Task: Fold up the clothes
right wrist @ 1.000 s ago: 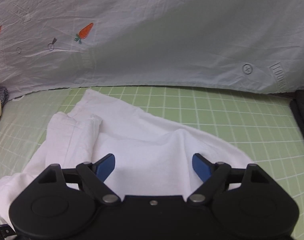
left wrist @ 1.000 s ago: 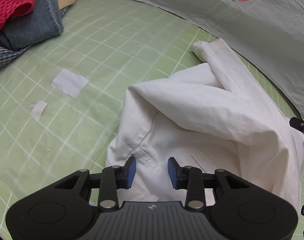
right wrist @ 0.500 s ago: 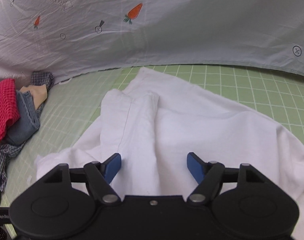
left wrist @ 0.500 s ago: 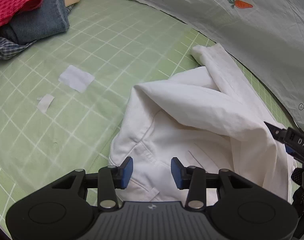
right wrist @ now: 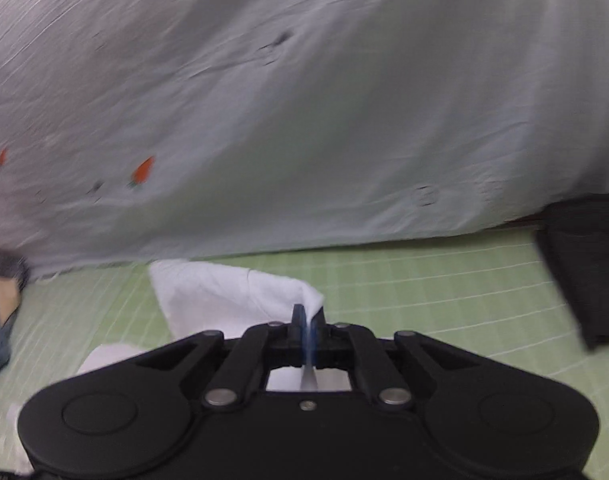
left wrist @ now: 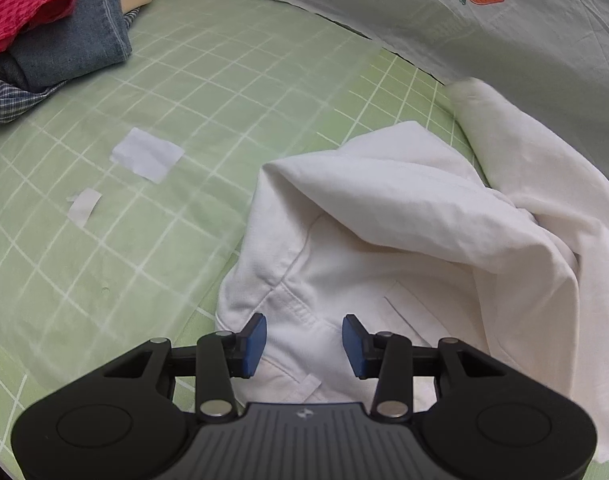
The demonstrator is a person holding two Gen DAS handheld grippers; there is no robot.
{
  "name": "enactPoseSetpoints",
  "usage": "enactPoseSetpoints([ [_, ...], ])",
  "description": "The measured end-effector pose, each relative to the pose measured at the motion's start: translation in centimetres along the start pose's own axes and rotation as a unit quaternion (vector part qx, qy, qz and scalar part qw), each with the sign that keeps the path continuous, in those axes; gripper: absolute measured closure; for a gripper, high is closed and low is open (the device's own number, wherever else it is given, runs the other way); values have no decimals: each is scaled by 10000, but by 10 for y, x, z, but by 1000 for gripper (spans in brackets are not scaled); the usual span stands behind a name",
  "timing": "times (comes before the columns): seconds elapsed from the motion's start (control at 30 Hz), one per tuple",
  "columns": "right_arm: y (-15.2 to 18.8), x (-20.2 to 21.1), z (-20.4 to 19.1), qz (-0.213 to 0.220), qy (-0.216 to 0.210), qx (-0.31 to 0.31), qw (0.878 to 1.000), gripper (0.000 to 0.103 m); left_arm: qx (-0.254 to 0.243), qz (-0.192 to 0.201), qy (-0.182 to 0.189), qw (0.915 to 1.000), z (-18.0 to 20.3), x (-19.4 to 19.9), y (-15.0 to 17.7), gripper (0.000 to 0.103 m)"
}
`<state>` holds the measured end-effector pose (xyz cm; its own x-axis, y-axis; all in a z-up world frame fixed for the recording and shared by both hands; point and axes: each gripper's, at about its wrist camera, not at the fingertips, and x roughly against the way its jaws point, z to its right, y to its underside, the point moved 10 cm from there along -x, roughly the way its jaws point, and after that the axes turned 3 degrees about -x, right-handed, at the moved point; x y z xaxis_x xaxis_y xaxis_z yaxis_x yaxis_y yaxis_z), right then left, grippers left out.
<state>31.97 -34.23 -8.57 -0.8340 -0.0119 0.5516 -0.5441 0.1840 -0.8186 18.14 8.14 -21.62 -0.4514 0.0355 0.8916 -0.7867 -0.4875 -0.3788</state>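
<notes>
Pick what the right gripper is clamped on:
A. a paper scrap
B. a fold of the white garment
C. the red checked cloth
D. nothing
B: in the right wrist view the right gripper has its blue pads shut on a fold of the white garment.

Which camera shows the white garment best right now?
The left wrist view: the white garment lies sharp and almost whole on the green mat, under the open left gripper. The right wrist view is blurred and shows only one lifted end pinched in the shut right gripper.
</notes>
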Motion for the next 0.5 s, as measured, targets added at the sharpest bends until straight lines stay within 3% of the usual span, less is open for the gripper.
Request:
enactPoseSetpoints([
  [0.07, -2, 11, 53, 115, 707, -197, 9972, 101, 6, -8, -2, 10000, 0, 0, 0, 59],
  [0.23, 28, 31, 153, -111, 1960, -611, 9786, 101, -497, 55, -199, 9985, 10, 12, 0, 57],
  [0.3, 57, 37, 178, -401, 2088, -997, 9720, 101, -557, 148, -381, 9976, 8, 20, 1, 40],
  [0.4, 94, 43, 192, -700, 1851, -1776, 9640, 100, -187, 261, -386, 9987, -7, 29, 1, 38],
  [0.5, 126, 45, 199, -878, 1482, -2685, 9477, 75, 264, 259, -198, 9991, -20, 27, 2, 27],
])
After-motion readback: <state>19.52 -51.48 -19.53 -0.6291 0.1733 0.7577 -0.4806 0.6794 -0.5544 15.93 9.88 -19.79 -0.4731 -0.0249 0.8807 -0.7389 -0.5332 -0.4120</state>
